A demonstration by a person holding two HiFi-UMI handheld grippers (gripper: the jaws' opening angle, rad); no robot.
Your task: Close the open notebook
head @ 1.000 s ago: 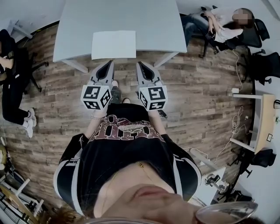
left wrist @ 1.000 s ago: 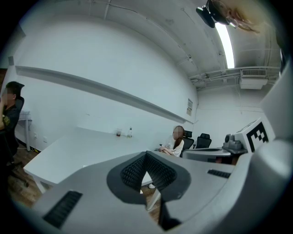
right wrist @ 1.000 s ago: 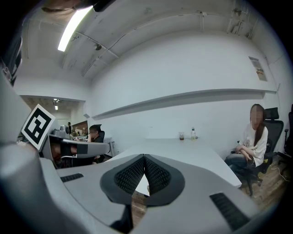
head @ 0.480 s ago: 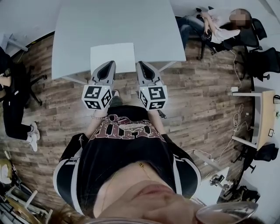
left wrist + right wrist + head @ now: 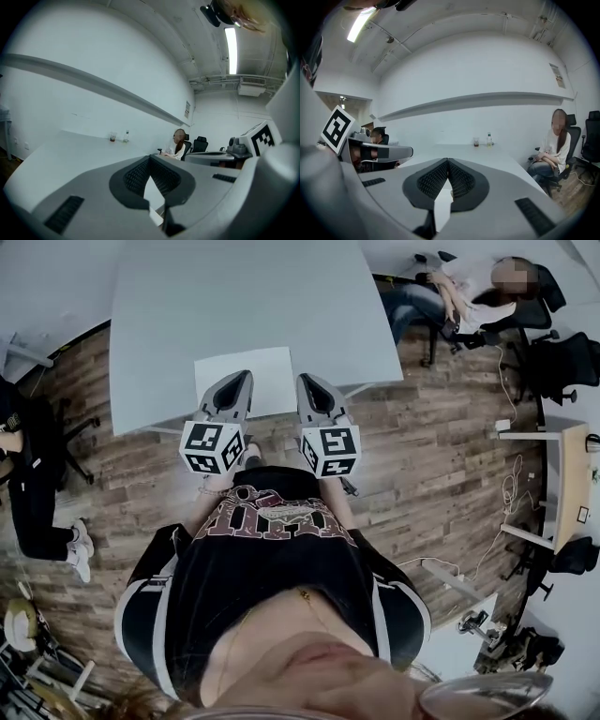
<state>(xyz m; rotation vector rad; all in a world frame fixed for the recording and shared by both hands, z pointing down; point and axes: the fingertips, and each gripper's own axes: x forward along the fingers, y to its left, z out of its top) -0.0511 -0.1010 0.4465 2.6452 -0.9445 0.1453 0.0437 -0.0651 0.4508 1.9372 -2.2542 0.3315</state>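
Approach calls for care: one closed tip would probably best slip under an outer page edge of the open notebook (image 5: pixel 270 371) and fold that half across, while the other steadies the opposite half. Left gripper (image 5: pixel 241 377) and right gripper (image 5: pixel 306 381) both have their jaws pressed together, with nothing between them. The notebook lies flat at the near edge of the table (image 5: pixel 234 296). From the head view, the left tip overlaps it and the right tip sits just beside its right edge.
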